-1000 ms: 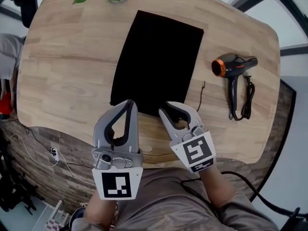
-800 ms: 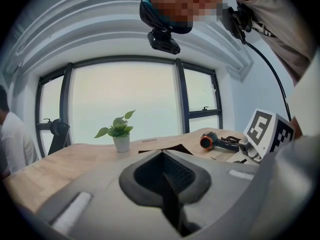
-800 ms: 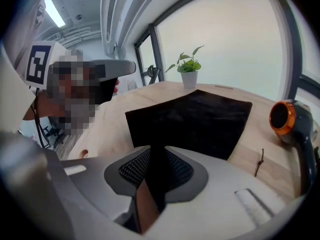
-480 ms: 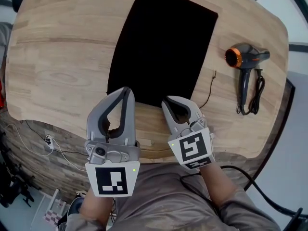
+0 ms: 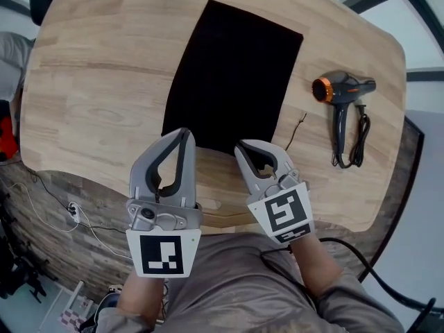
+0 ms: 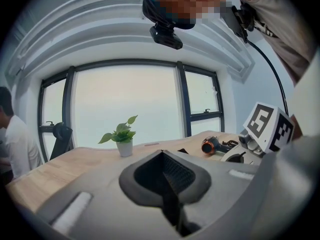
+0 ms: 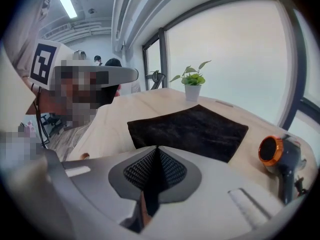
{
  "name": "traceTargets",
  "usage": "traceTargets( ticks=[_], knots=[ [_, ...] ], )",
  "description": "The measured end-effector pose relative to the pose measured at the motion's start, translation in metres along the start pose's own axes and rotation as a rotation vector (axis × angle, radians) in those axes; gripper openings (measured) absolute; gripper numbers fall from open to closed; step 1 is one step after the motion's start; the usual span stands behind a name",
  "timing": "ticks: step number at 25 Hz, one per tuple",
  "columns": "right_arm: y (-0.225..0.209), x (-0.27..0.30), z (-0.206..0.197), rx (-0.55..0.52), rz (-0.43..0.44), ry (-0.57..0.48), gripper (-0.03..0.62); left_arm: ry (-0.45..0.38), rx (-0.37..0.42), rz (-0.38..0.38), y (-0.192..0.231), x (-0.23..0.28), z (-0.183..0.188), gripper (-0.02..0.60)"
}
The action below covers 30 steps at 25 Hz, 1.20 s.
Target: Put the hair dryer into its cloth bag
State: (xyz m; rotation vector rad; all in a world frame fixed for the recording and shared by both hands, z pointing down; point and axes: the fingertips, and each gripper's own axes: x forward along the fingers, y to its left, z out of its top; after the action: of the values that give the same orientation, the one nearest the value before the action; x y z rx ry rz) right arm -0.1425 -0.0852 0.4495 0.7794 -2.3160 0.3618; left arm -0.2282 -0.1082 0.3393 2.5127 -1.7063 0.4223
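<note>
A flat black cloth bag (image 5: 232, 75) lies on the wooden table (image 5: 97, 82), its thin drawstring (image 5: 297, 129) trailing off the near right corner. The black hair dryer (image 5: 343, 96) with an orange end lies to the bag's right, its cord (image 5: 359, 137) coiled beside the handle. Both grippers hover over the near table edge, short of the bag. My left gripper (image 5: 182, 136) is shut and empty. My right gripper (image 5: 244, 149) is shut and empty too. The bag (image 7: 192, 129) and the dryer (image 7: 279, 159) show ahead in the right gripper view; the dryer (image 6: 214, 145) is small in the left gripper view.
A small potted plant (image 6: 121, 138) stands at the table's far edge. Large windows lie behind it, and a person in white (image 6: 15, 144) sits at the far left. Cables (image 5: 48, 193) hang below the near table edge by the brick-patterned floor.
The head view has shifted a little, with the bag and dryer sliding in the picture. Both grippers stay shut near the table's front edge, nearly where they were.
</note>
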Motion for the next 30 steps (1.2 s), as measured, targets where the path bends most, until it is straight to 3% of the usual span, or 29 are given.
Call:
traceTargets(
  ticks=[3, 9, 15, 20, 25, 30],
  knots=[
    [-0.003, -0.009, 0.010, -0.029, 0.001, -0.007, 0.037, -0.017, -0.020, 0.011, 0.001, -0.005, 0.016, 0.000],
    [0.003, -0.002, -0.014, -0.074, 0.047, 0.113, 0.045, -0.029, -0.013, 0.024, 0.000, -0.011, 0.031, 0.000],
    [0.012, 0.009, -0.032, -0.073, 0.064, 0.129, 0.093, 0.008, -0.029, 0.019, -0.007, -0.011, 0.009, 0.000],
    [0.029, 0.017, -0.035, -0.111, 0.125, 0.127, 0.078, 0.034, -0.044, 0.008, -0.007, -0.009, -0.006, 0.000],
    [0.030, 0.025, -0.042, -0.122, 0.125, 0.166, 0.063, 0.047, -0.057, 0.018, 0.000, -0.007, -0.014, 0.000],
    [0.029, 0.023, -0.032, -0.111, 0.139, 0.142, 0.038, 0.052, -0.059, 0.024, 0.005, -0.007, -0.017, 0.000]
  ],
)
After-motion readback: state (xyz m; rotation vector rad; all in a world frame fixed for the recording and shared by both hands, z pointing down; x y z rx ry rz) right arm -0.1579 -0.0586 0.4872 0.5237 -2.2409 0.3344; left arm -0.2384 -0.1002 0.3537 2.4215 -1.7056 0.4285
